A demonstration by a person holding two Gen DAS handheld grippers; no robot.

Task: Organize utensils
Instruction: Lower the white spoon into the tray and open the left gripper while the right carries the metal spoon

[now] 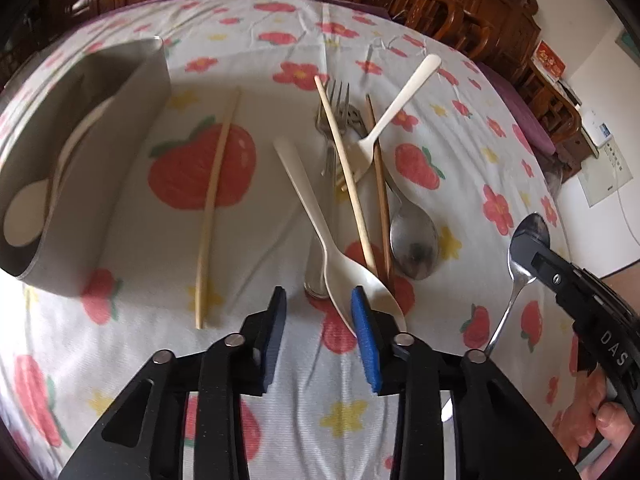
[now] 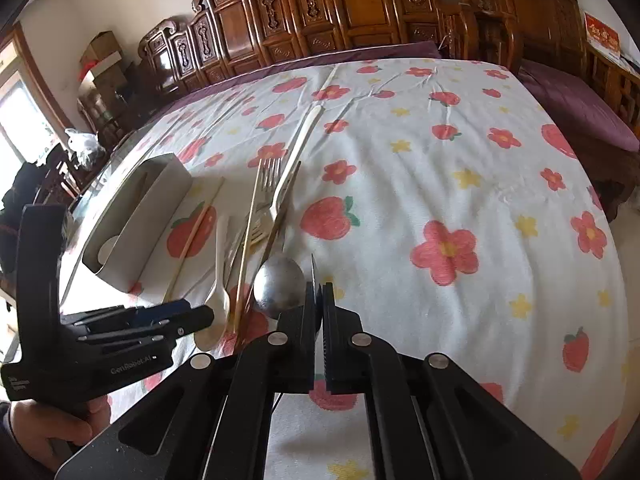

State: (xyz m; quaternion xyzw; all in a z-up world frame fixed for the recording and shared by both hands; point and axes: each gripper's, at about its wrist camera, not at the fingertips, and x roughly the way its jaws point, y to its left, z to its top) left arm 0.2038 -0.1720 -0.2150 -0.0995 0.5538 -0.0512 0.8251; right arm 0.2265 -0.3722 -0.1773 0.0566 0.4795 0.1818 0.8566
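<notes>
My left gripper point(image 1: 320, 312) hangs open just above the floral cloth. The bowl of a white plastic spoon point(image 1: 316, 208) lies partly between its pads and under the right one, with neither pad pressing on it. That gripper point(image 2: 200, 318) shows from the side in the right wrist view, beside the spoon's bowl point(image 2: 218, 304). My right gripper point(image 2: 322, 292) is shut on a metal spoon point(image 1: 516, 280), held off the table with its bowl up. Loose on the cloth lie a second metal spoon point(image 1: 414, 248), a metal fork point(image 1: 334, 120), a white fork point(image 1: 400, 108) and several chopsticks point(image 1: 218, 184).
A grey open-topped holder point(image 1: 100, 152) stands at the left with a white spoon point(image 1: 28, 216) inside it. Carved wooden furniture point(image 2: 320, 20) lines the table's far side. Bare floral cloth point(image 2: 460, 200) stretches to the right of the utensil pile. A hand point(image 1: 600, 420) grips the right tool.
</notes>
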